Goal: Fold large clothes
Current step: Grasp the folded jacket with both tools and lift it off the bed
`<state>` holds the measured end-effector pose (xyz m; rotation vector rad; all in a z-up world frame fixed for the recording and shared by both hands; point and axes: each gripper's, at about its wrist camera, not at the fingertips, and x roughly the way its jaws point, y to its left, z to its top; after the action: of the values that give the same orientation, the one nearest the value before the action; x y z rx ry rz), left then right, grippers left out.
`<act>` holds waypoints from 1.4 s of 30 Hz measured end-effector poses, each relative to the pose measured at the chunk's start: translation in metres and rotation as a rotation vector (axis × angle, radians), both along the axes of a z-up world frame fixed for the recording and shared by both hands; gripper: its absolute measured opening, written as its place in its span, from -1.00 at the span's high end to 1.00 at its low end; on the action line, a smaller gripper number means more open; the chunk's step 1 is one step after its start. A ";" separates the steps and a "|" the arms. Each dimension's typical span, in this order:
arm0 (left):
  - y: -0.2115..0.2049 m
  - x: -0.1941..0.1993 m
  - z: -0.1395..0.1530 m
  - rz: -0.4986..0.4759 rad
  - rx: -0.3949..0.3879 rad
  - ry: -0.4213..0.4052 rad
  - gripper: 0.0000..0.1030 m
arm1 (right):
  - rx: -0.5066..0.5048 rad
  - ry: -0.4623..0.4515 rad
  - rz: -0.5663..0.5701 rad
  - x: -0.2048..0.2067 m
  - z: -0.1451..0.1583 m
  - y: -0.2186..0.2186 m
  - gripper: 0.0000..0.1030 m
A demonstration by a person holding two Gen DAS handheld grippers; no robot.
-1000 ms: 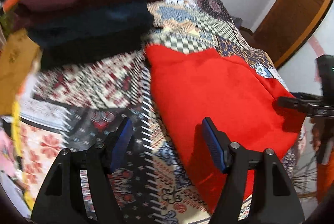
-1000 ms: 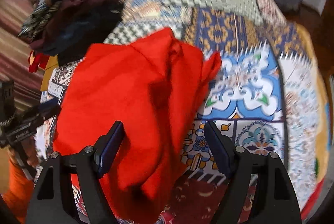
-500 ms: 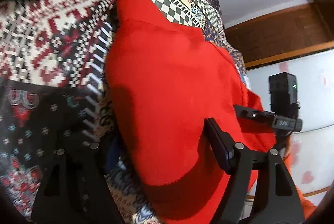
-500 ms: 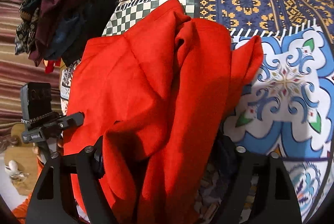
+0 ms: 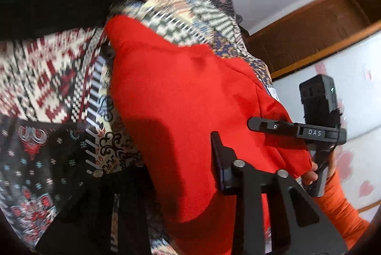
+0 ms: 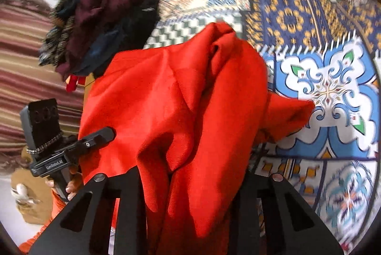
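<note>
We see a bright red garment point(image 5: 181, 93) lying on a patchwork-patterned bedspread point(image 6: 309, 45), its weave plain and its near edge gathered into deep folds that rise toward both cameras. Behind it sits a pile of dark clothes point(image 6: 100, 24) in maroon, navy and black.

The left gripper point(image 5: 181, 174) has red cloth between its jaws, which are closing on the near edge; the left finger is hidden in shadow. The right gripper point(image 6: 190, 183) is also closing, with a thick bunch of the garment filling the gap and hiding its pads.

On the right gripper's body, in the left view, we read "DAS". On the left gripper's body, in the right view, small white lettering is too fine for us to be sure of.

A second ago both pairs of jaws stood wide above the flat garment; since then they have come down onto it and the cloth has bunched up.
</note>
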<state>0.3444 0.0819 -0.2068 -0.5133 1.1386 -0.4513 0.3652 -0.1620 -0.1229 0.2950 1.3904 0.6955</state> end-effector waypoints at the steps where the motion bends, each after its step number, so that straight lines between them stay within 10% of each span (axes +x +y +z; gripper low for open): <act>1: -0.004 -0.004 0.012 -0.008 0.022 -0.028 0.40 | 0.001 -0.027 0.002 -0.005 0.011 0.002 0.52; 16: 0.040 -0.040 0.230 0.067 0.135 -0.475 0.42 | 0.166 -0.444 0.001 -0.005 0.209 0.067 0.52; 25: 0.129 0.006 0.315 0.195 0.223 -0.590 0.42 | 0.243 -0.522 0.049 0.060 0.250 0.167 0.52; 31: 0.201 0.071 0.302 0.269 0.260 -0.529 0.41 | 0.266 -0.437 0.062 0.113 0.216 0.225 0.52; 42: 0.280 0.145 0.174 0.329 0.216 -0.221 0.03 | 0.085 -0.341 0.072 0.152 0.140 0.257 0.21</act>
<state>0.4894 0.3624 -0.0330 -0.4388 0.8582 -0.0938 0.5175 0.0951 0.0174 0.1832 1.0529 0.8250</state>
